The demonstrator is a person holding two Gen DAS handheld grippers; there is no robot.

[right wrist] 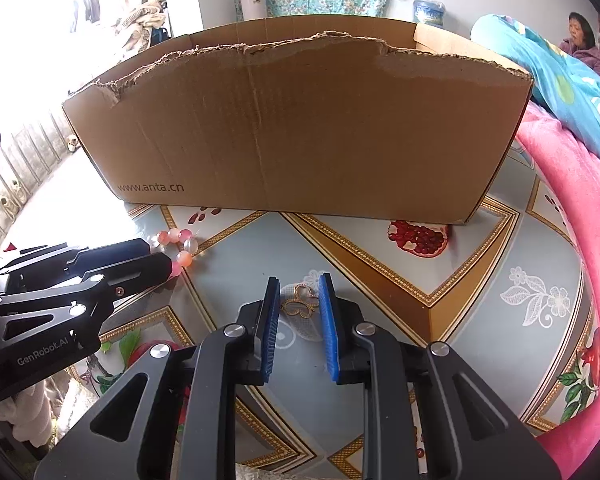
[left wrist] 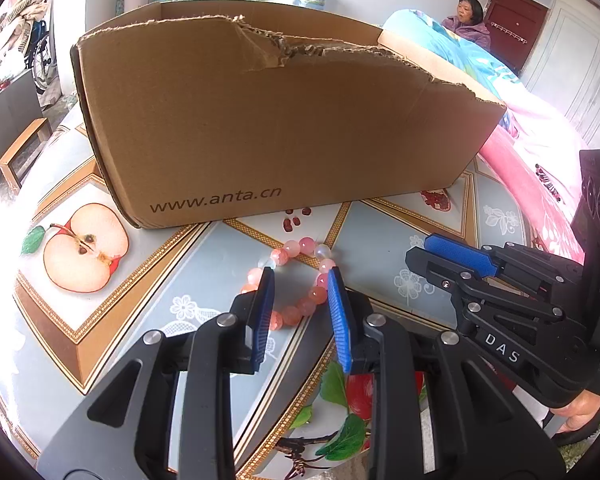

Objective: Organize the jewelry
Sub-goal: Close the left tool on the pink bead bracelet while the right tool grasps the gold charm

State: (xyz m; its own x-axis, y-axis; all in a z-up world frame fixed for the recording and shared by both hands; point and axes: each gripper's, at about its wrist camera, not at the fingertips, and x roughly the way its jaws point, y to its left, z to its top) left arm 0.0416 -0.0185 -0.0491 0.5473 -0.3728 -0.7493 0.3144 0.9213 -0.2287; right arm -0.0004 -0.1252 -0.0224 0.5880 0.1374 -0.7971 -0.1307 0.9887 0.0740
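Pick-up stage, by the look of it, on both sides — nothing yet lifted toward the torn cardboard box (left wrist: 260, 120) standing at the back of the fruit-print tablecloth (right wrist: 480, 292).

Left gripper (left wrist: 300, 276) lowered over the pink bead bracelet (left wrist: 300, 252), blue pads set apart, one at either side of the loop. Pads close against the beads on both sides, yet impossible to tell whether actually pressing. Bracelet flat on the cloth, just in front of the box.

Right gripper (right wrist: 299, 284) lowered over a small gold brooch-like piece (right wrist: 301, 301) — openwork, butterfly-shaped perhaps, too small to name surely. Pads parted around it, a sliver of cloth showing on each side; not pinched. Piece flat on the cloth, well in front of the box.

Next, probably: close both pairs of pads firmly, lift clear of the cloth, carry over the ragged front wall, release inside. Thin flat brooch likely harder to catch than the beads.
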